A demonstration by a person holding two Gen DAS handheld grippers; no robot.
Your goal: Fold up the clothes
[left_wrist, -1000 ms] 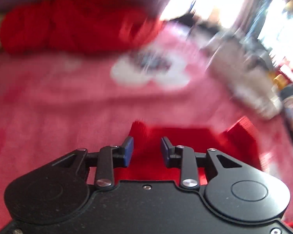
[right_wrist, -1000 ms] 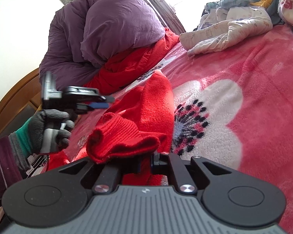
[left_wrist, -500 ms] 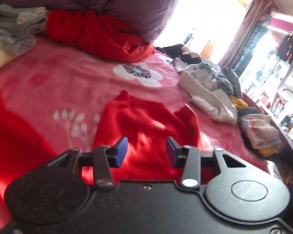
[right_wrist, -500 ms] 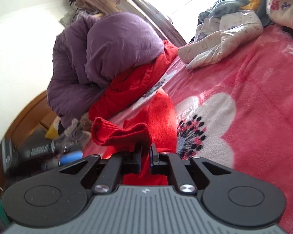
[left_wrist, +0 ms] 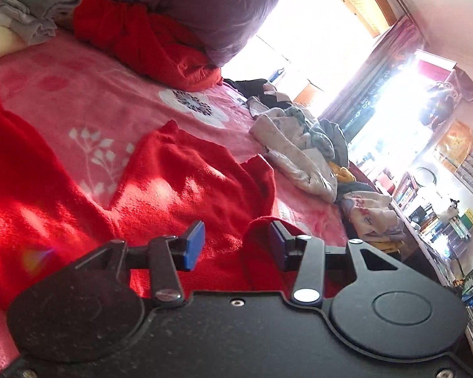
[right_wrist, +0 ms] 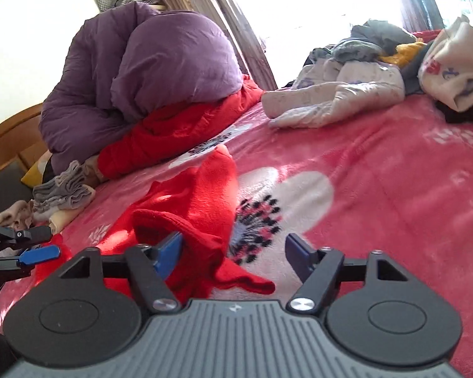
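Observation:
A red knit sweater (left_wrist: 186, 186) lies spread on the pink flowered blanket (left_wrist: 88, 100). It also shows in the right wrist view (right_wrist: 198, 198), with a folded-over sleeve end lying loose in front of my right gripper. My left gripper (left_wrist: 235, 245) is open just above the sweater's near edge, a red fold rising beside its right finger. My right gripper (right_wrist: 233, 253) is wide open and empty, with the sleeve cloth between and below its fingers. The left gripper (right_wrist: 31, 249) shows at the right wrist view's left edge.
A purple duvet (right_wrist: 148, 60) on a red quilt (right_wrist: 179, 126) lies at the bed's far end. A heap of unfolded clothes (right_wrist: 378, 72) lies at the far right. Folded grey and cream items (right_wrist: 60, 192) sit at the left. Shelves (left_wrist: 432, 217) stand beyond the bed.
My right gripper has opened and let go of the red sleeve, which now lies folded over the sweater. My left gripper has moved down toward the sweater's near edge and opened wider.

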